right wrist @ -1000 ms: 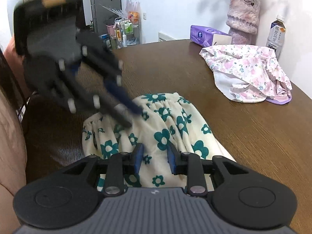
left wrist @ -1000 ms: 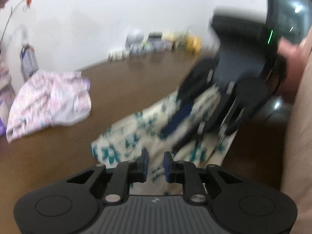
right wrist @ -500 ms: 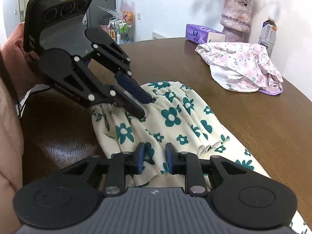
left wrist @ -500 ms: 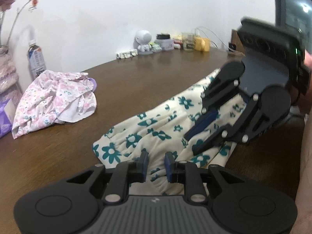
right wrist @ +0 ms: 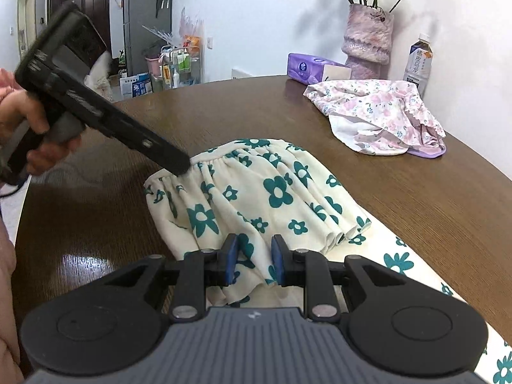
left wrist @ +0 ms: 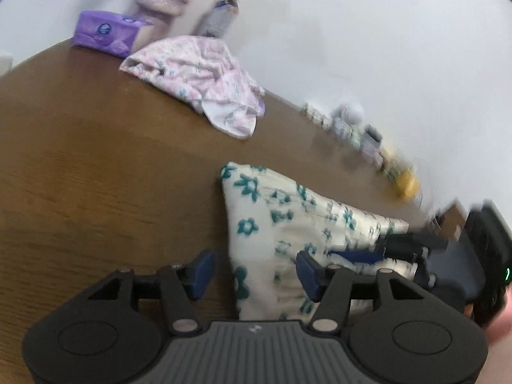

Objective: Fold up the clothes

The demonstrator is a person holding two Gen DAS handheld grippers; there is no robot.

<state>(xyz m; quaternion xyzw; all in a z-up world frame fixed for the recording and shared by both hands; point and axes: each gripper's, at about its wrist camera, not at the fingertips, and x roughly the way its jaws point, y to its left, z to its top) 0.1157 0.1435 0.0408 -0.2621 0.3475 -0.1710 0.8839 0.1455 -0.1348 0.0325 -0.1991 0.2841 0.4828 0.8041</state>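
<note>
Brown table [right wrist: 432, 198] has the cream skirt [right wrist: 256, 188] with teal flowers lying near its front edge, pink cloth [right wrist: 384, 115] further back. Left gripper [left wrist: 252, 272] just opened up, jaws wide over the skirt's edge, not pinching. Right gripper [right wrist: 254, 260] is narrow, with skirt fabric bunched between its pads.

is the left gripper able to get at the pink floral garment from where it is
Probably yes. The left gripper has just been opening over the green-flowered garment, and only bare table lies before the pink floral garment.
</note>
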